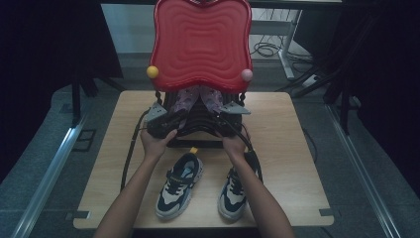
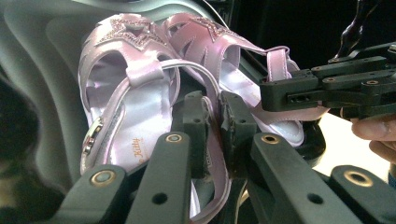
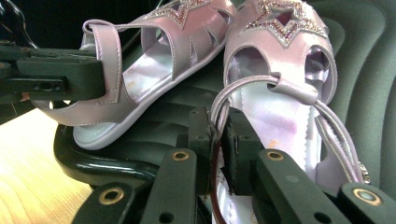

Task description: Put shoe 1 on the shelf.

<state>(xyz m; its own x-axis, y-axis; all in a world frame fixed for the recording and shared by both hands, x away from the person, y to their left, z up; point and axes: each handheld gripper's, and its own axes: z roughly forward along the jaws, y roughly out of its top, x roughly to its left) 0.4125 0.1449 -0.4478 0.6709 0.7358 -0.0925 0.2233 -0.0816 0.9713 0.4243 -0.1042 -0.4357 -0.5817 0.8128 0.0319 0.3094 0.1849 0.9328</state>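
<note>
Two dark sneakers [image 1: 181, 186] sit at six o'clock on the wooden table [image 1: 287, 148], likely waiting their turn. At twelve o'clock a red-lidded black case [image 1: 200, 42] stands open, cradling a pair of pink star sandals [image 2: 135, 88]. Left gripper [image 2: 212, 119] pinches one sandal's thin strap; right gripper [image 3: 217, 135] clenches the other's, apparently to seat the pair inside

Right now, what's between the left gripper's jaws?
A thin pink strap of the left sandal runs between them, pinched, as the left gripper view shows.
</note>
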